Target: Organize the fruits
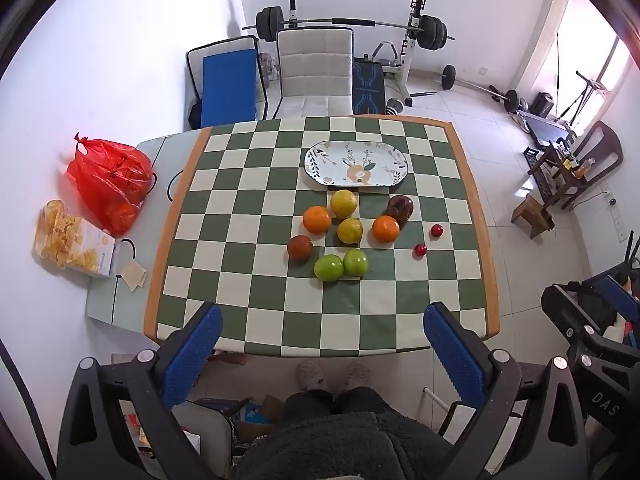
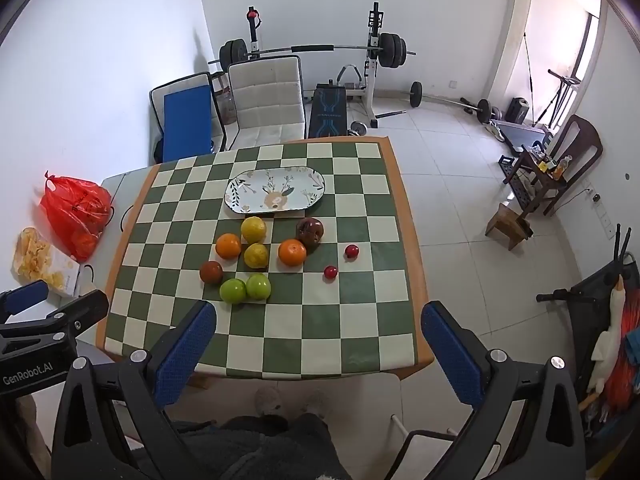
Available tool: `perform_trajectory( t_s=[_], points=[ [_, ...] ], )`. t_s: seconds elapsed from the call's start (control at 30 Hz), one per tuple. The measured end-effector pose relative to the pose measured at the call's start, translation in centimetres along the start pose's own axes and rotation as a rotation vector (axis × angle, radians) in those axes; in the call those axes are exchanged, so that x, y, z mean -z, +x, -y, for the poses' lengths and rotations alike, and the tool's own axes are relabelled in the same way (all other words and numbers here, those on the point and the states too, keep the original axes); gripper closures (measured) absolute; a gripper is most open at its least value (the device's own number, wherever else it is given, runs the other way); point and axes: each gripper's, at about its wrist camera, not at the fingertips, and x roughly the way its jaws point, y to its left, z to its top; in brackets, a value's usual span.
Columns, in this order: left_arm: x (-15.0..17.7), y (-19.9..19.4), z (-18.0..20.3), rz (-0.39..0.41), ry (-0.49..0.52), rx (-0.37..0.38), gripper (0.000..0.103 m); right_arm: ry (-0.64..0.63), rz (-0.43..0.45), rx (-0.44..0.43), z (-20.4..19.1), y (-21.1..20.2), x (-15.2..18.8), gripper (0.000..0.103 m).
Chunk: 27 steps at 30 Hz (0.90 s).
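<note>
Overhead, glossy round fruits [image 1: 348, 232], oval floral plate [image 1: 358, 163], checkered tablecloth [image 1: 248, 216]

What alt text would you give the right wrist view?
Loose fruit sits on a green-and-white checkered table in front of an empty floral oval plate: two oranges, two yellow citrus, two green apples, two dark reddish fruits and two small red ones. The right gripper hangs open above the near edge, holding nothing; the left gripper shows at the left border.

home room doubling as a gym, barbell rack [image 1: 352, 24] and weights behind a checkered dining table [image 1: 320, 320], padded chair [image 1: 316, 72], tiled floor [image 1: 520, 208]
</note>
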Motion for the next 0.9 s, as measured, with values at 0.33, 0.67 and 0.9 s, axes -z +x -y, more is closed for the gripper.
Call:
perform_trajectory(
  t_s=[0.33, 0.67, 0.9],
  points=[
    [-0.01, -0.01, 0.00, 0.003, 0.001, 0.000, 0.000, 0.002, -0.003, -0.001, 0.03, -0.09, 0.07, 0.000],
    [-0.31, -0.25, -0.04, 0.004, 0.006, -0.002, 0.000, -0.002, -0.003, 0.000, -0.03, -0.08, 0.05, 0.000],
    [-0.19, -0.16, -0.26, 0.009, 0.006, -0.005, 0.000, 0.000, -0.003, -0.001, 0.04, -0.11, -0.03, 0.000]
  ],
)
